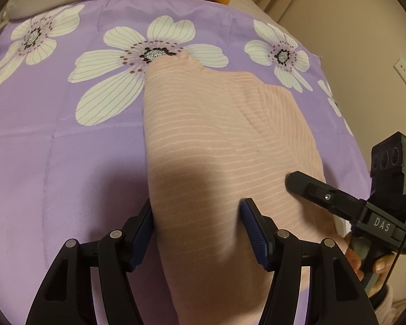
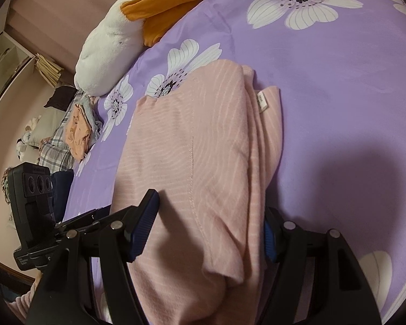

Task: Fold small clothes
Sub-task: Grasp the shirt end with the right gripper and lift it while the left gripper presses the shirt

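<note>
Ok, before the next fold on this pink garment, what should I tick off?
1. Left gripper jaws apart, straddling the pink garment: ok.
2. Right gripper jaws apart around the garment's near end: ok.
3. Either gripper actually pinching cloth: cannot tell.
4. Garment lies folded lengthwise on the purple floral sheet: ok.
5. Care label tucked inside: not ok, it shows.
6. Plush toy apart from the garment: ok.
</note>
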Demonstrator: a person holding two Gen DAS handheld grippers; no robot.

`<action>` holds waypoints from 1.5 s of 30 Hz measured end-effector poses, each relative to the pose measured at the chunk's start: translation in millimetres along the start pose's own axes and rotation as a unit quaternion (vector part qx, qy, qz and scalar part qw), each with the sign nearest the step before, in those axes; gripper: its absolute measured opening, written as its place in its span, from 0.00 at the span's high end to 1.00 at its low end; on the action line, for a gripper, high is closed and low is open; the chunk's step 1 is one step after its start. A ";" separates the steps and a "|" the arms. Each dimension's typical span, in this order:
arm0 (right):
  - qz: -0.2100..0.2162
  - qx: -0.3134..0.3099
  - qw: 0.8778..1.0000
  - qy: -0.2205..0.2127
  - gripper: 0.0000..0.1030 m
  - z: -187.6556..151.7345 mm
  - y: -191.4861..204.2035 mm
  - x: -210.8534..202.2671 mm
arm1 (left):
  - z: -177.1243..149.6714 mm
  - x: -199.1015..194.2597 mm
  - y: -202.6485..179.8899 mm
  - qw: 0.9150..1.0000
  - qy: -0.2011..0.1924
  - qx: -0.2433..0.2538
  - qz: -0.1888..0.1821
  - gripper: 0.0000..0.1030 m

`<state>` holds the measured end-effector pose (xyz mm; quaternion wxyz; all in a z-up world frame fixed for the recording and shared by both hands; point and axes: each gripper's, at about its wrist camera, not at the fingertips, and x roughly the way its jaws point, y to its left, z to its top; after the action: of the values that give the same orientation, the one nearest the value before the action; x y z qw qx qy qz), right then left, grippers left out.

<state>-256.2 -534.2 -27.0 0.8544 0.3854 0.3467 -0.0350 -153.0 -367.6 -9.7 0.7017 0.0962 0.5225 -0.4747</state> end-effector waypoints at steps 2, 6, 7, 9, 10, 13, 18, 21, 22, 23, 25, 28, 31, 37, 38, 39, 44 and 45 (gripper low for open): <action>-0.001 -0.003 1.000 -0.001 0.37 0.9 1.7 2.8 | 1.1 1.1 0.2 1.000 0.000 0.000 -0.001 0.40; -0.001 -0.011 1.000 -0.001 0.50 2.3 4.6 7.0 | 0.9 1.1 0.2 1.000 -0.001 0.002 -0.001 0.40; 0.001 -0.012 1.000 -0.001 0.53 2.2 5.1 7.7 | 1.3 1.1 0.2 1.000 -0.001 0.003 -0.001 0.40; 0.003 -0.015 1.000 -0.002 0.59 2.2 6.3 8.1 | 2.6 1.9 -0.5 1.000 -0.003 0.004 -0.002 0.40; 0.004 -0.018 1.000 -0.004 0.62 2.1 7.6 7.5 | 2.9 1.8 -1.1 1.000 -0.003 0.006 -0.003 0.40; 0.015 -0.030 0.999 -0.017 0.67 1.3 12.2 2.9 | 2.3 0.8 -3.5 1.000 -0.006 0.010 -0.006 0.40; 0.071 -0.022 0.997 -0.035 0.69 1.5 14.2 -6.1 | 2.4 -2.2 -5.8 1.000 -0.010 0.011 -0.013 0.40; 0.096 -0.021 0.994 -0.045 0.69 0.6 18.4 -9.3 | 2.1 -5.8 -6.8 1.000 -0.014 0.013 -0.016 0.40; 0.104 -0.020 0.993 -0.047 0.69 0.4 19.6 -10.0 | 1.8 -6.6 -6.6 1.000 -0.014 0.013 -0.016 0.40; 0.111 -0.019 0.992 -0.049 0.69 0.1 21.0 -10.7 | 1.2 -7.8 -6.4 1.000 -0.015 0.013 -0.017 0.40; 0.126 -0.020 0.990 -0.055 0.70 -0.5 24.8 -12.2 | 0.6 -10.8 -6.0 1.000 -0.018 0.013 -0.020 0.40; 0.136 -0.026 0.989 -0.058 0.70 -2.1 30.1 -15.0 | -0.7 -16.6 -5.0 0.999 -0.023 0.012 -0.020 0.40; 0.148 -0.027 0.987 -0.061 0.70 -2.2 34.4 -15.5 | -1.7 -22.6 -3.1 0.999 -0.028 0.012 -0.019 0.40; 0.152 -0.036 0.986 -0.060 0.70 -1.6 47.0 -15.1 | -3.4 -36.4 2.3 0.999 -0.038 0.011 -0.011 0.40; 0.153 -0.037 0.986 -0.060 0.70 -1.2 48.4 -15.1 | -4.2 -39.0 3.6 0.999 -0.040 0.011 -0.009 0.40; 0.154 -0.039 0.986 -0.060 0.70 -1.3 51.4 -15.0 | -4.8 -41.0 5.0 0.999 -0.041 0.011 -0.008 0.40; 0.156 -0.047 0.985 -0.056 0.70 -1.5 62.8 -13.1 | -9.2 -52.7 13.4 0.999 -0.047 0.007 -0.002 0.40; 0.157 -0.047 0.985 -0.055 0.70 -1.6 64.5 -12.5 | -9.8 -54.7 14.9 0.999 -0.048 0.006 -0.001 0.40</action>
<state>-245.5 -490.5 21.0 0.8842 0.3918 0.2361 0.0945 -148.0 -322.6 25.8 0.7252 0.0772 0.4853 -0.4823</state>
